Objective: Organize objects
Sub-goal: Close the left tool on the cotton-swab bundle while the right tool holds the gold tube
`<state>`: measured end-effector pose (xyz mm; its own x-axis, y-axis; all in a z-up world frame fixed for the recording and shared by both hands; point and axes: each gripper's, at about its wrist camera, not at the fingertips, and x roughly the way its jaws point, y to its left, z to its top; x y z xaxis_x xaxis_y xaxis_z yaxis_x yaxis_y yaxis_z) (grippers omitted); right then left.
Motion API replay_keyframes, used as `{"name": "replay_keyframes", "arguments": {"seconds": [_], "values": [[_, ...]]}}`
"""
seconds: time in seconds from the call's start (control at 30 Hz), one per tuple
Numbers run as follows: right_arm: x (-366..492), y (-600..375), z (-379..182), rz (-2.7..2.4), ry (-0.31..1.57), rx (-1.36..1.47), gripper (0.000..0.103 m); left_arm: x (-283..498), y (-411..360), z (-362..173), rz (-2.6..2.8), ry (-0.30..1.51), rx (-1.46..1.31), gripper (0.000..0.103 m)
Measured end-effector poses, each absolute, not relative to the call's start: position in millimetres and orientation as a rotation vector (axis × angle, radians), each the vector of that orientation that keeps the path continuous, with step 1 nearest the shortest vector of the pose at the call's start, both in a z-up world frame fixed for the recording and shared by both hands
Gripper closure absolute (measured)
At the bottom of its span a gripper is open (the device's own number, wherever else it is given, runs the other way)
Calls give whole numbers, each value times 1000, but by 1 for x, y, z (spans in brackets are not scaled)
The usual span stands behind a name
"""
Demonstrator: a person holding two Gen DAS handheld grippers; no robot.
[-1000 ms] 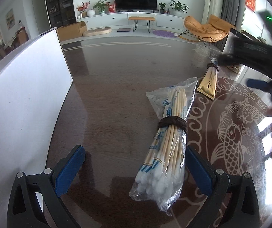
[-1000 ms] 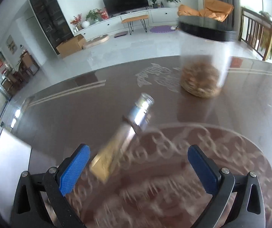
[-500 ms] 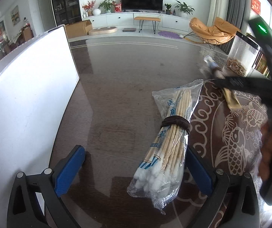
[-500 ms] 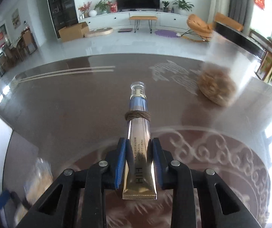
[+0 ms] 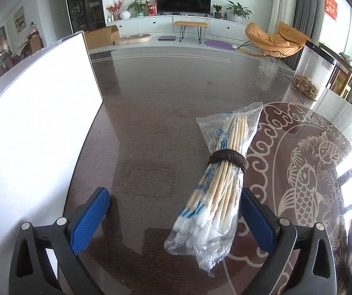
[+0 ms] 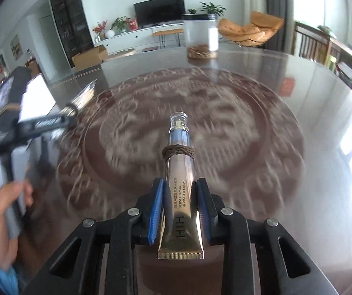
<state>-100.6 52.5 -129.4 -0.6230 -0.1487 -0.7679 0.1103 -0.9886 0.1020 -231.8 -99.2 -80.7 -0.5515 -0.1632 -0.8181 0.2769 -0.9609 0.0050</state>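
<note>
A clear bag of long cotton swabs [image 5: 221, 172], tied with a brown band, lies on the dark table. My left gripper [image 5: 173, 217] is open around its near end; the bag lies against the right finger [image 5: 257, 221]. My right gripper [image 6: 179, 205] is shut on a gold eye cream tube [image 6: 179, 189] with a brown band round its neck, held above the table, cap pointing away. The left gripper [image 6: 45, 123] and the hand holding it show at the left of the right wrist view.
A white board [image 5: 33, 127] stands at the left of the table. A clear jar with a black lid and brown contents [image 5: 312, 73] stands at the far right; it also shows in the right wrist view [image 6: 201, 39]. The table bears a fish pattern [image 5: 306, 172].
My right gripper closed on the eye cream tube, lifted it off the table and swung right, out of the left wrist view. The left gripper stayed open around the swab bag.
</note>
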Motion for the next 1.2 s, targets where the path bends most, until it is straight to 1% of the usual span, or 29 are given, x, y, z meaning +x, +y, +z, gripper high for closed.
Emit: {"name": "replay_keyframes", "arguments": {"seconds": [0.13, 0.3, 0.37, 0.47, 0.63, 0.67, 0.7, 0.73, 0.77, 0.8, 0.83, 0.9, 0.97, 1.2], "values": [[-72, 60, -126, -2745, -69, 1291, 74, -220, -87, -82, -2560, 177, 1329, 0], [-78, 61, -123, -2756, -84, 1295, 73, -229, -84, -84, -2532, 190, 1333, 0], [-78, 61, -123, -2748, -94, 1292, 70, -239, -87, -83, -2527, 183, 1389, 0], [-79, 60, -125, -2729, -123, 1281, 66, -254, -92, -82, -2523, 186, 1404, 0], [-80, 54, -124, -2702, -96, 1274, 53, -264, -91, -82, -2556, 156, 1437, 0], [-80, 53, -124, -2700, -87, 1274, 52, -263, -90, -82, -2576, 137, 1436, 4], [-79, 51, -124, -2698, -76, 1275, 51, -259, -88, -81, -2612, 117, 1409, 12], [-78, 51, -124, -2696, -73, 1276, 50, -254, -84, -79, -2642, 97, 1381, 32], [-78, 51, -124, -2695, -76, 1275, 50, -248, -78, -76, -2672, 72, 1364, 41], [-77, 52, -123, -2693, -80, 1274, 50, -245, -72, -74, -2690, 49, 1368, 59], [-77, 53, -123, -2692, -85, 1273, 50, -242, -66, -73, -2695, 21, 1379, 69], [-77, 54, -123, -2690, -88, 1273, 50, -231, -56, -73, -2697, -7, 1389, 69], [-76, 55, -123, -2690, -88, 1274, 50, -210, -50, -73, -2715, 2, 1399, 69], [-76, 54, -123, -2690, -81, 1275, 49, -110, -32, -72, -2767, -79, 1363, 69]]}}
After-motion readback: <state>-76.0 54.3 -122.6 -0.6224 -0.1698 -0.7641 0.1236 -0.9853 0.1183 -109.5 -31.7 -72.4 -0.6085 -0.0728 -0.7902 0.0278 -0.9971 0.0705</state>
